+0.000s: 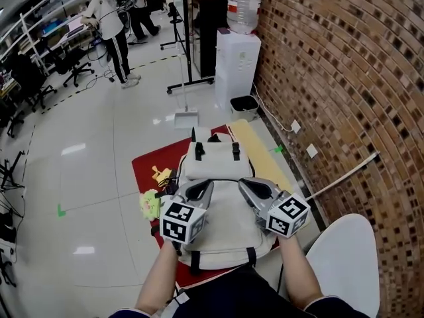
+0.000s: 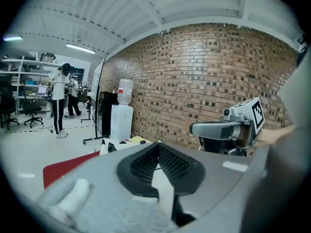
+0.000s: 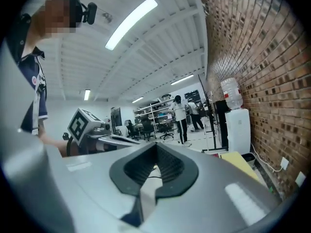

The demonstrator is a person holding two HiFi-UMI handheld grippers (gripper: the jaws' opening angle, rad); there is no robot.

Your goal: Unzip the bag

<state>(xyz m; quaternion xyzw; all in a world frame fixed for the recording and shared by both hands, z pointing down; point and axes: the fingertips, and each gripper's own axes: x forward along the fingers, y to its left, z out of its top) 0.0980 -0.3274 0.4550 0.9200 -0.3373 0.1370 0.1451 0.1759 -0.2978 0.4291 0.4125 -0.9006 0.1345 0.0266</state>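
Note:
A beige backpack with black straps lies flat on a red mat on the floor, its top end pointing away from me. Both grippers hover just above its middle, side by side. The left gripper is shut with nothing between its jaws, and its own view shows the jaws meeting at the tips. The right gripper is also shut and empty, its tips closed in its own view. Neither touches the bag. Each gripper shows in the other's view, the right gripper and the left gripper.
Yellow toys lie on the mat left of the bag. A yellow board runs along the brick wall. A water dispenser, a bin and a pole stand are beyond. A white round seat is at my right. People stand far back.

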